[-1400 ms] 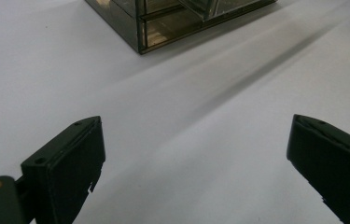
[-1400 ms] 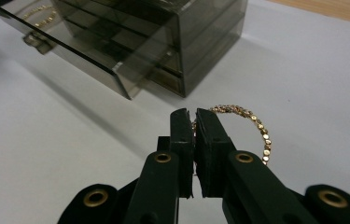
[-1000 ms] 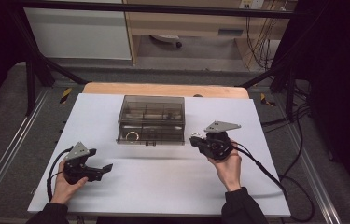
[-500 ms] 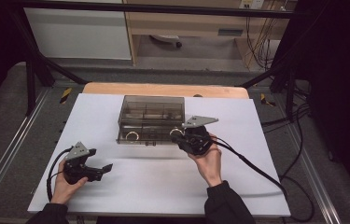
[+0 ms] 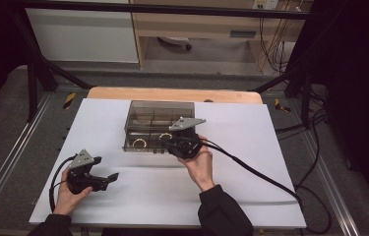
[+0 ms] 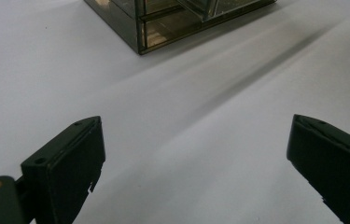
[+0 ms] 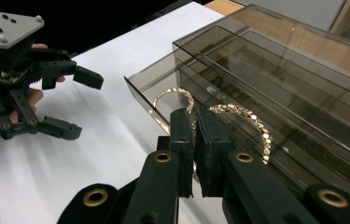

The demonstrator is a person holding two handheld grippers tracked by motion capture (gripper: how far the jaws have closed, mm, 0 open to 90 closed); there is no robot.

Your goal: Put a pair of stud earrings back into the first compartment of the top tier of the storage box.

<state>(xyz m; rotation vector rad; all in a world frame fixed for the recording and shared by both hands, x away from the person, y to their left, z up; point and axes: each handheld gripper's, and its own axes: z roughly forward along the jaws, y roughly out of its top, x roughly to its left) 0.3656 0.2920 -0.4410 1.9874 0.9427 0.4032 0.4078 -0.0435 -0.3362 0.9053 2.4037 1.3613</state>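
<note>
The right gripper, fingers pressed together, sits at the smoky drawer box front, gold rings just beyond; left gripper spread, well apart

A smoky clear drawer box sat mid-table on white, its lowest drawer pulled out, two gold bracelets lying inside.
</note>
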